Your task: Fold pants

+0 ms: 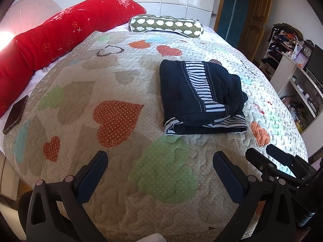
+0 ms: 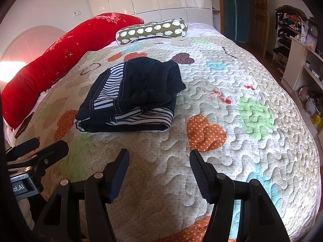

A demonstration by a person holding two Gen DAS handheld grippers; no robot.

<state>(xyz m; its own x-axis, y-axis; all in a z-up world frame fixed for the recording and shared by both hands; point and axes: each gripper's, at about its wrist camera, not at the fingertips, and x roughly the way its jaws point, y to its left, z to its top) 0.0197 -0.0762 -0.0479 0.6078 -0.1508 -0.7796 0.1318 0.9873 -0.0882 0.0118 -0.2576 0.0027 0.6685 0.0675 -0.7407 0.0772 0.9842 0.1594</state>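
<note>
Pants point(image 1: 199, 98) folded mid-bed, far layers hidden under the top fold. Left hand-held gripper point(image 1: 160, 161) and right hand-held gripper point(image 2: 159, 159) both wide, empty, near the bed's point(image 1: 121, 201) front edge.

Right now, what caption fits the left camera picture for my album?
Folded dark pants lie on the heart quilt, both grippers open and empty.

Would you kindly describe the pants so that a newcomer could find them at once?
Start at the heart-patterned quilt covering the bed. Near its middle, in front of the green bolster, lies a folded bundle: the pants. Nothing else there is dark navy with a striped lining.
</note>
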